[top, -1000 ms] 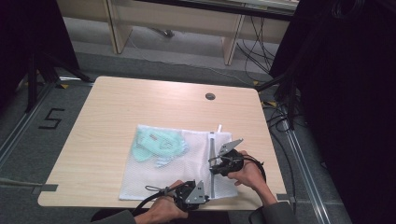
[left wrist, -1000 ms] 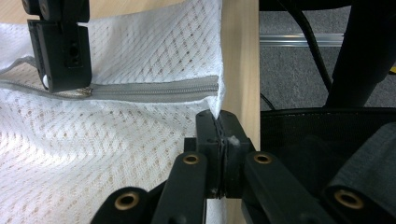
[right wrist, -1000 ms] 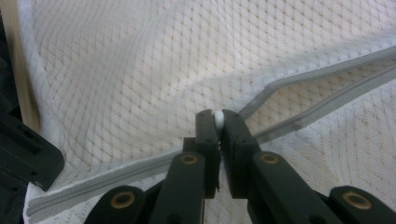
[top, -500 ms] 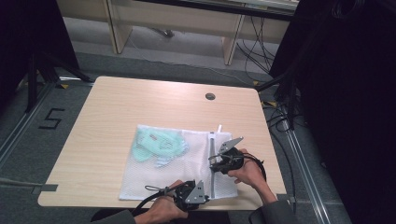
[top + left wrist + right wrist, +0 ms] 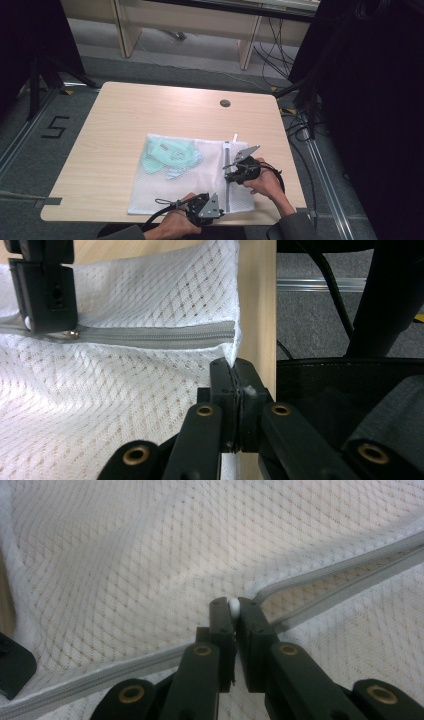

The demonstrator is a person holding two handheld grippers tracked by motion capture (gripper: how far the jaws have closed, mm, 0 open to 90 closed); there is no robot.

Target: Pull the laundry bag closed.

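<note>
High view: a white mesh laundry bag [image 5: 190, 175] lies flat on the bench [image 5: 150, 110], toward its 5 o'clock part, with pale green clothing [image 5: 167, 155] inside at the bag's 10 o'clock. The grey zipper [image 5: 228, 175] runs along the bag's 3 o'clock edge. The left gripper [image 5: 212, 212] sits at the bag's 5 o'clock corner, the right gripper [image 5: 235, 170] partway up the zipper.

Left gripper view: the left gripper [image 5: 234, 371] is clamped shut on the bag's corner hem [image 5: 231, 352], right where the closed stretch of zipper [image 5: 155, 335] ends; the bench edge is just beside it at 3 o'clock.

Right gripper view: the right gripper [image 5: 232, 605] is pinched shut on the small white zipper pull [image 5: 233, 607]; toward 3 o'clock the zipper's two tapes [image 5: 340, 572] part.

Risks, as I judge them: the pull is tiny and could slip from the pads if tugged off the zipper line; a thin hem hold could let the corner slide, so the mesh bunches and the slider jams; loose mesh could catch in the teeth
</note>
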